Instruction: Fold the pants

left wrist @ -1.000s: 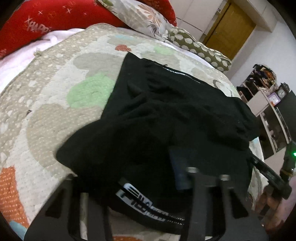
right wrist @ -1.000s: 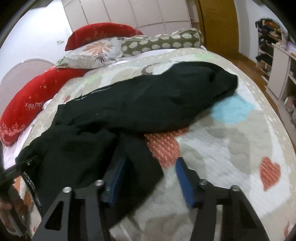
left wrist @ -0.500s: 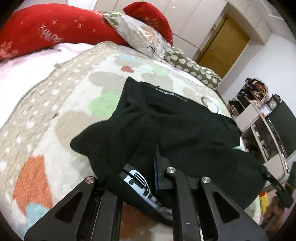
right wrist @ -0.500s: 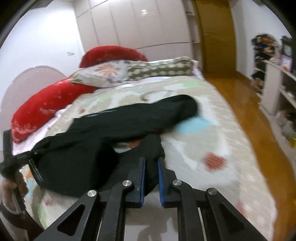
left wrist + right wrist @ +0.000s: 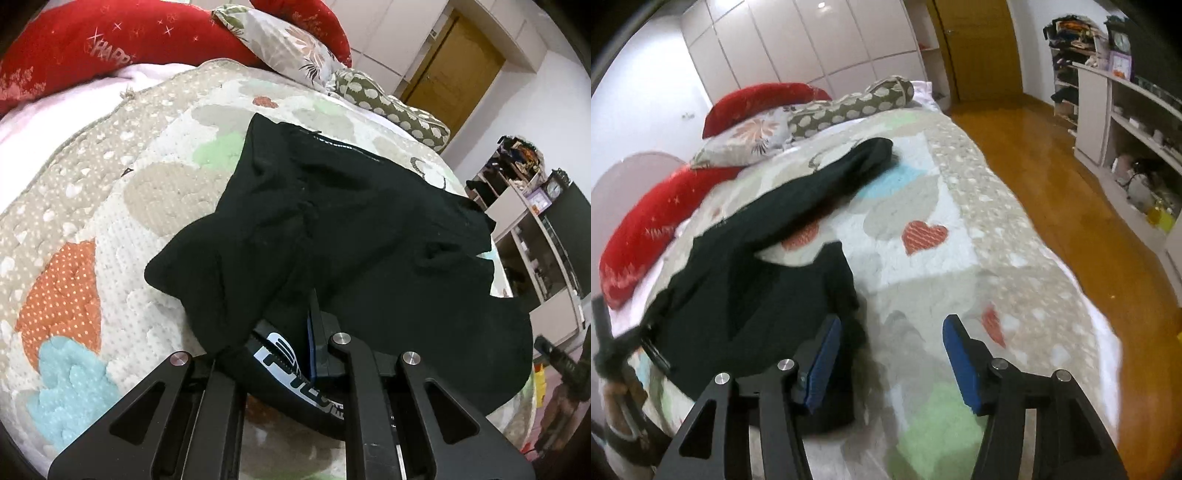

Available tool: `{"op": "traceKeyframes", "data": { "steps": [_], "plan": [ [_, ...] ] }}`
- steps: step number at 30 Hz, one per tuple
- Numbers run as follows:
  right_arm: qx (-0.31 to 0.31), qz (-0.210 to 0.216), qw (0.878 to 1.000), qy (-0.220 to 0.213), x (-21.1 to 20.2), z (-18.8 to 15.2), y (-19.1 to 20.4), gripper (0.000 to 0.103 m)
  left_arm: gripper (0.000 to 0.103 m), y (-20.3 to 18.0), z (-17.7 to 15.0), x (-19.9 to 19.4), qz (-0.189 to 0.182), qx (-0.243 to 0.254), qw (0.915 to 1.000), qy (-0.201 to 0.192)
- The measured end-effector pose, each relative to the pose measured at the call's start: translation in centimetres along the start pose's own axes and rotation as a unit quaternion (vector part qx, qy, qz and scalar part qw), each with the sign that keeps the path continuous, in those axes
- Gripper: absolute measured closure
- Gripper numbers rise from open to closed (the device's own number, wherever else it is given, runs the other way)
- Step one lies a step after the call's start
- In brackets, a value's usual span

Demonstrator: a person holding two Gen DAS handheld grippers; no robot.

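Black pants (image 5: 351, 221) lie bunched on a patterned quilt (image 5: 81, 229). My left gripper (image 5: 295, 354) is shut on the pants' waistband, which bears white lettering, at the near edge. In the right wrist view the pants (image 5: 757, 280) stretch from the near left toward the pillows, one leg reaching far. My right gripper (image 5: 890, 362) is open and empty; its blue left pad (image 5: 822, 363) lies against the near pants edge, the right one over bare quilt (image 5: 960, 266).
Red, floral and dotted pillows (image 5: 768, 136) line the head of the bed. Wooden floor (image 5: 1071, 177) and white shelves (image 5: 1126, 122) lie to the right. The other gripper and hand (image 5: 617, 354) show at far left. A brown door (image 5: 454, 70) stands beyond.
My right gripper, shut on the pants half a second ago, has opened and let the cloth go. My left gripper stays shut on the waistband and has shifted slightly.
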State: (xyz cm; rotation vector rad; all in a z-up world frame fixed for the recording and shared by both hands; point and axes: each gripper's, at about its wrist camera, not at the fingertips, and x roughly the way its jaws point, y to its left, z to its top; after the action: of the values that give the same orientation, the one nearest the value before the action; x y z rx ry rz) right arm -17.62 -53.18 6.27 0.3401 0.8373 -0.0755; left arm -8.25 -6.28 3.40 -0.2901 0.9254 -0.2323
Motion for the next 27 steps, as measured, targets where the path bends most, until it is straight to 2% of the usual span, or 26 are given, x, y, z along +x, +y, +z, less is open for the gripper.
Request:
{"op": "traceKeyframes", "data": {
  "steps": [3,4,5,6,7,8,11,14,17,21,23,25,27],
  "plan": [
    [0.000,0.032,0.999,0.013,2.6,0.3,2.5,0.055,0.095,0.1,-0.3,0.5,0.008,-0.001,1.0000,0.006],
    [-0.002,0.065,0.998,0.019,3.1,0.1,4.0,0.055,0.095,0.0,-0.2,0.7,0.009,-0.002,0.9999,0.007],
    [-0.014,0.129,0.991,0.027,3.4,-0.3,6.3,0.055,0.095,0.1,-0.3,0.8,0.009,-0.002,0.9999,0.008],
    [-0.034,0.166,0.985,0.036,3.5,-0.3,8.2,0.055,0.095,0.1,-0.2,0.8,0.009,-0.002,0.9999,0.009],
    [-0.067,0.194,0.978,0.049,3.5,-0.7,10.2,0.055,0.095,0.1,-0.2,0.8,0.009,-0.002,0.9999,0.009],
    [-0.091,0.205,0.973,0.058,3.4,-1.0,11.5,0.055,0.095,0.0,-0.1,0.8,0.009,0.000,0.9999,0.009],
    [-0.100,0.198,0.974,0.038,1.8,-0.8,11.3,0.055,0.095,-0.1,-0.1,0.7,0.014,0.009,0.9998,0.007],
    [-0.074,0.133,0.988,-0.001,0.2,-0.4,8.5,0.052,0.095,0.0,-0.3,0.9,0.013,0.005,0.9999,0.008],
    [-0.072,0.101,0.992,0.014,0.8,-0.8,8.1,0.052,0.095,0.0,-0.3,1.2,0.013,0.000,0.9999,0.009],
    [-0.111,0.133,0.984,0.033,1.6,-2.0,10.8,0.052,0.095,0.0,-0.3,1.0,0.015,0.003,0.9998,0.010],
    [-0.130,0.141,0.980,0.043,2.3,-2.5,11.7,0.049,0.095,0.0,-0.3,1.0,0.016,0.005,0.9998,0.010],
    [-0.144,0.143,0.978,0.055,3.4,-3.0,12.5,0.042,0.095,-0.1,-0.3,1.0,0.017,0.005,0.9998,0.010],
    [-0.146,0.152,0.975,0.066,4.3,-3.3,12.5,0.042,0.095,0.0,-0.3,1.1,0.017,0.002,0.9998,0.010]
  ]
}}
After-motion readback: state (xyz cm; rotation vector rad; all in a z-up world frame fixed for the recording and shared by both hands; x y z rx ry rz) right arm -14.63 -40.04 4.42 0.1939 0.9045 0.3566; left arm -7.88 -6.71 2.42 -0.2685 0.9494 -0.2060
